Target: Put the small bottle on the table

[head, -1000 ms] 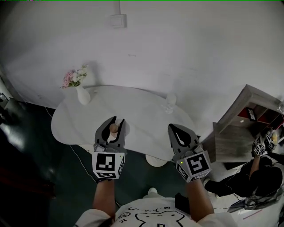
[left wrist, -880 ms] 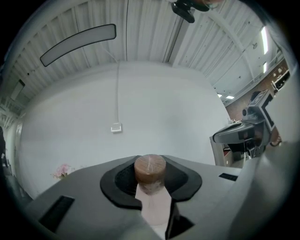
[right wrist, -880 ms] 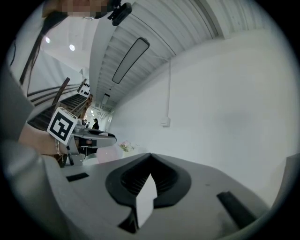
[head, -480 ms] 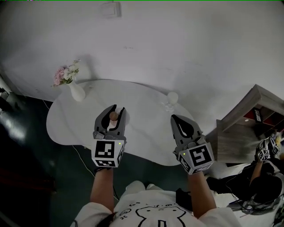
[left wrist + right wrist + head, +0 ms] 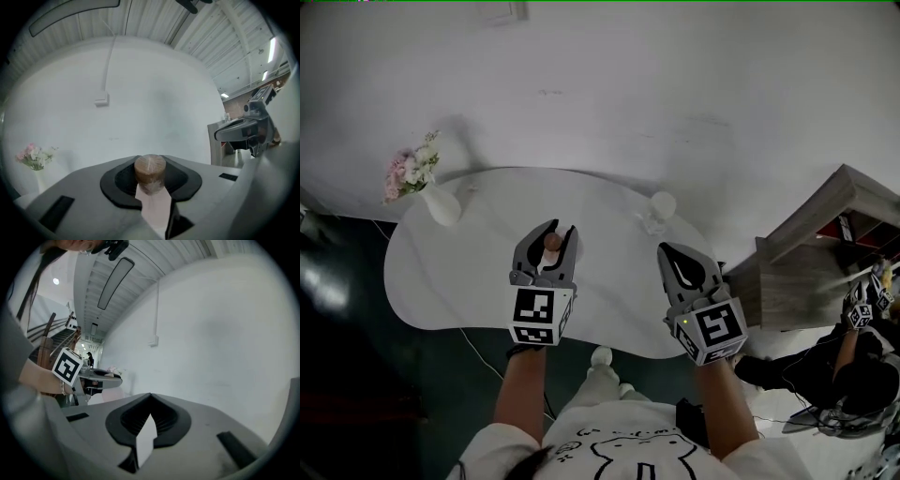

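Head view: my left hand-held gripper (image 5: 558,234) is clamped on the small pale bottle with the brown cork stopper (image 5: 552,242), holding it over the middle of the white oval counter (image 5: 469,272), towards my side of it. In the left gripper view the cork (image 5: 150,169) stands upright between the black pads, with the jaws pinching the body just under it. I can't tell from any view how far the bottle's base is above the counter, or whether it touches at all.

That's my main worry. If I let go while the base is off the surface, the bottle drops, and something this narrow and top-heavy would likely tip and roll. The near edge of the counter is not far from it, so a roll towards me could take it to the floor.

The grip is high on the bottle, so the body could swing or slide down between the pads if I jolt it, and land tilted.

My right hand-held gripper (image 5: 667,251) is closed with nothing in it, off to the side, so it won't steady anything as it stands.

The white vase of pink flowers (image 5: 441,204) and the small clear glass piece (image 5: 656,211) sit well apart from the bottle, so I judge a knock there unlikely.
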### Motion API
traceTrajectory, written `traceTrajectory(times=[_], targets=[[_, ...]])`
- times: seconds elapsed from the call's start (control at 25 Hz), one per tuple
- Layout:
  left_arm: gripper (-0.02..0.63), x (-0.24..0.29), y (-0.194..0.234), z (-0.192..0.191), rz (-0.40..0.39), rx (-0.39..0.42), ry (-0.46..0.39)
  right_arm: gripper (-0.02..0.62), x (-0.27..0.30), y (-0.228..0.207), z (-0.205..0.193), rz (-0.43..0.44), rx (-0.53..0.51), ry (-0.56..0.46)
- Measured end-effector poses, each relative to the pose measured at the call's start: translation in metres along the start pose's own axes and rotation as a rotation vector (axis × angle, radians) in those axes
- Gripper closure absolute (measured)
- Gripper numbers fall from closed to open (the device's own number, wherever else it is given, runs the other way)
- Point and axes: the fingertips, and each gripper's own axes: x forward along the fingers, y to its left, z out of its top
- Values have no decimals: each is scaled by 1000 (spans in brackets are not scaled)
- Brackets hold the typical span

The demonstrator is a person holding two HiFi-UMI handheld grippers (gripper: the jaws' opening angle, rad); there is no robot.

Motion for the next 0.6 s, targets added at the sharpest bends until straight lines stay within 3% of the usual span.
traceTrajectory(times=[0.6], targets=[[493, 99, 4, -89, -156, -47, 163, 600, 77, -20, -60, -58, 86, 118]])
